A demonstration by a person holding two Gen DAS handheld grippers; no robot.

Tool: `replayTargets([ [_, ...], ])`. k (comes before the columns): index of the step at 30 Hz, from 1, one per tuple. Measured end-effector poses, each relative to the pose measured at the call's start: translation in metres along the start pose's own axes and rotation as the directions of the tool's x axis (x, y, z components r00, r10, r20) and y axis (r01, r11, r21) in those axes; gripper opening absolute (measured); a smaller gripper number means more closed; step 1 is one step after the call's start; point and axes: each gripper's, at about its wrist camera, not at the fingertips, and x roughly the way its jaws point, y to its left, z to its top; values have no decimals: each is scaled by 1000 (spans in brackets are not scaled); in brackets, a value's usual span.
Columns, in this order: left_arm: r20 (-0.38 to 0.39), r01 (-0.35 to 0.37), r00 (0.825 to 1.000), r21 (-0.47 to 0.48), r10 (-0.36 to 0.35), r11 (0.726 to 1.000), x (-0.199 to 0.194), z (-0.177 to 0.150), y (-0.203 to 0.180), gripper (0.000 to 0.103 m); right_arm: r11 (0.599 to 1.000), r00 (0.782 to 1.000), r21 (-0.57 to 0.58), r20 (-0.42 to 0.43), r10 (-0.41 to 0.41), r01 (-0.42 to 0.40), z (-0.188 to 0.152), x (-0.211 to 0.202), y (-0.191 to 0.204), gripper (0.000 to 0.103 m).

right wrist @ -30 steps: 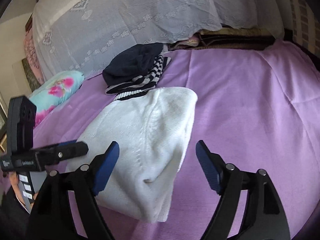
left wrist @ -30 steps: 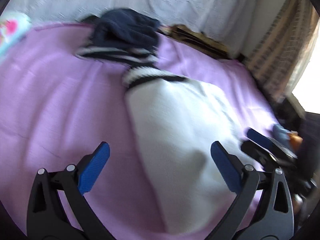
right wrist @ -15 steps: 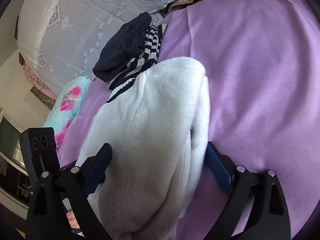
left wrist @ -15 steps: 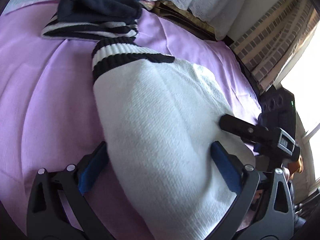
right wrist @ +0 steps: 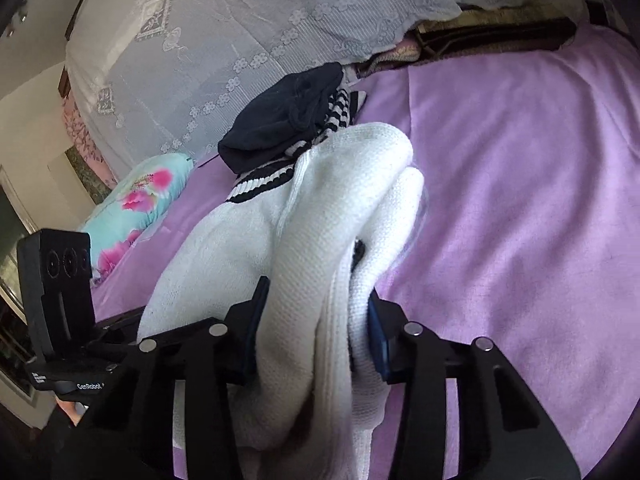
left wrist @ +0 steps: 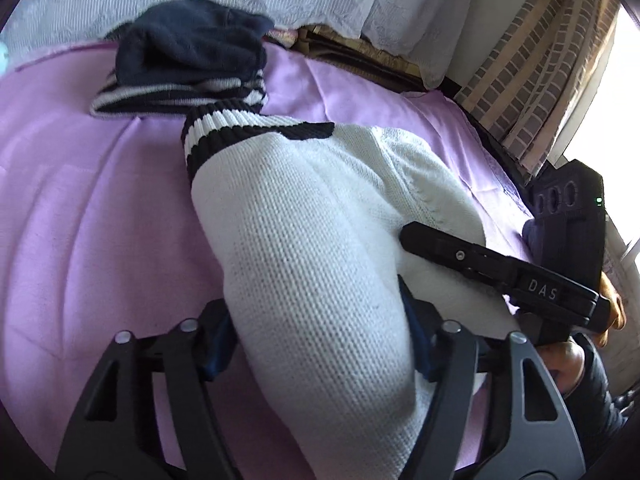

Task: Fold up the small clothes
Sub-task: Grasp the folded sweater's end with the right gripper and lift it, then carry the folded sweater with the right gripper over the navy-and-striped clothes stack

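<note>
Left wrist view: the left hand-held gripper has just been closing and now pinches the near end of the folded white knitted sweater with black-striped trim lying on the lilac bed cover. Right hand-held gripper has just been closing too, clamped on the same sweater, beside a dark navy and striped clothes pile.

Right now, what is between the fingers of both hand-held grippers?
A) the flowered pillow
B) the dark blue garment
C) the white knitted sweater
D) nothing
C: the left hand-held gripper and the right hand-held gripper each pinch the near end of the white knitted sweater.
</note>
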Motion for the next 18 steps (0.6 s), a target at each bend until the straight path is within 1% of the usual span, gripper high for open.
replayTargets([
  [4,45,-55,998,64,52,996,-21,-9,-18,67,998,999,-61,38,-10,12,-4,-13,15,44],
  [8,68,-71,996,88,65,994,-37,-10,-24,67,996,996,-91,86,2,6,4,-22,26,44],
  [11,91,-68,994,100,59,993,-49,1,-23,67,994,994,-105,105,15,-4,16,-21,31,44],
  [13,101,-81,993,120,69,990,-54,9,-24,67,994,994,-109,111,25,-13,29,-15,32,44],
  [15,106,-104,990,148,89,983,-57,23,-23,67,994,992,-108,119,35,-22,40,-9,33,44],
  [18,112,-120,988,159,103,980,-59,44,-17,67,993,991,-110,125,47,-34,55,2,37,44],
])
